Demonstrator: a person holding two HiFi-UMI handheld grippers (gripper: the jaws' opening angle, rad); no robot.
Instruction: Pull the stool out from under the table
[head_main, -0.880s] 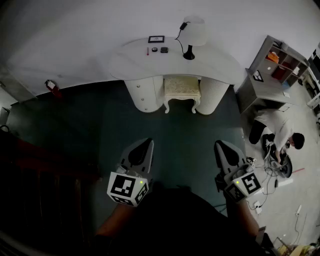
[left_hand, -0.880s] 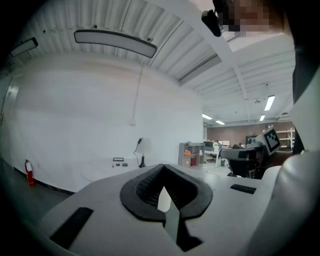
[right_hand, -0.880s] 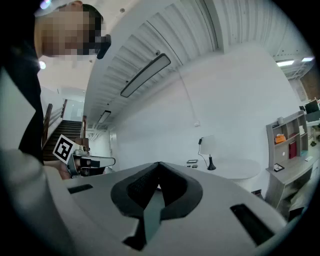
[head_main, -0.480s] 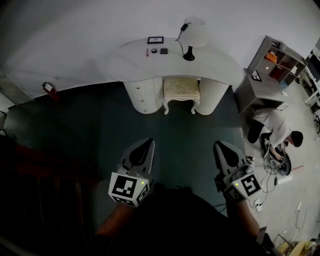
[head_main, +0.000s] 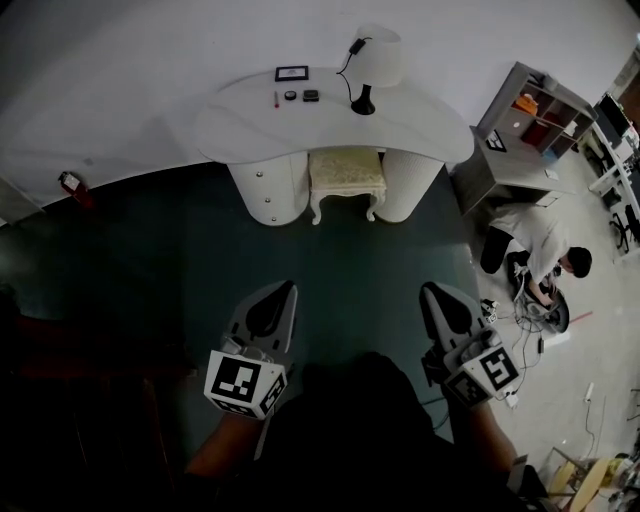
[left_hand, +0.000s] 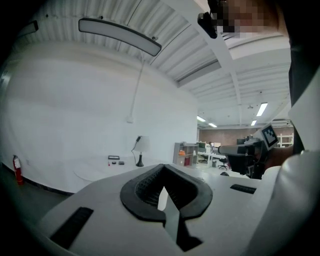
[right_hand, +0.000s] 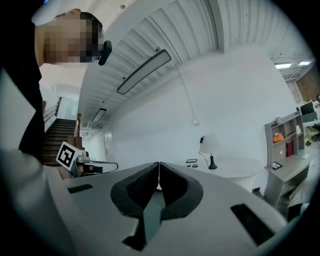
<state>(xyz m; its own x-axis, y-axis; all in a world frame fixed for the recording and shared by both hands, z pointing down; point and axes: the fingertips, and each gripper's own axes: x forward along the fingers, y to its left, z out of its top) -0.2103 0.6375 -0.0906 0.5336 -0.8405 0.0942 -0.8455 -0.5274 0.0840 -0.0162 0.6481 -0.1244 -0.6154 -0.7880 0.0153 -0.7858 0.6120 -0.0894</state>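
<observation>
A cream stool (head_main: 346, 172) with carved legs sits tucked between the two rounded pedestals of the white table (head_main: 240, 120) at the far wall. My left gripper (head_main: 286, 289) and right gripper (head_main: 430, 291) are held low near me, well short of the stool, both pointing toward it. Each is shut with nothing between the jaws. In the left gripper view the left gripper (left_hand: 163, 167) shows its tips together, with the table (left_hand: 100, 167) far ahead. The right gripper (right_hand: 158, 164) likewise has its tips meeting.
On the table stand a lamp (head_main: 375, 58), a small frame (head_main: 291, 73) and small items. A grey shelf unit (head_main: 525, 125) stands to the right, and a person (head_main: 540, 250) crouches on the floor by cables. A red extinguisher (head_main: 72, 186) sits at left. Dark carpet (head_main: 150, 260) lies between me and the table.
The view has shifted: the table and stool now sit slightly further left and higher in the head view. Both grippers keep their pose, still shut.
</observation>
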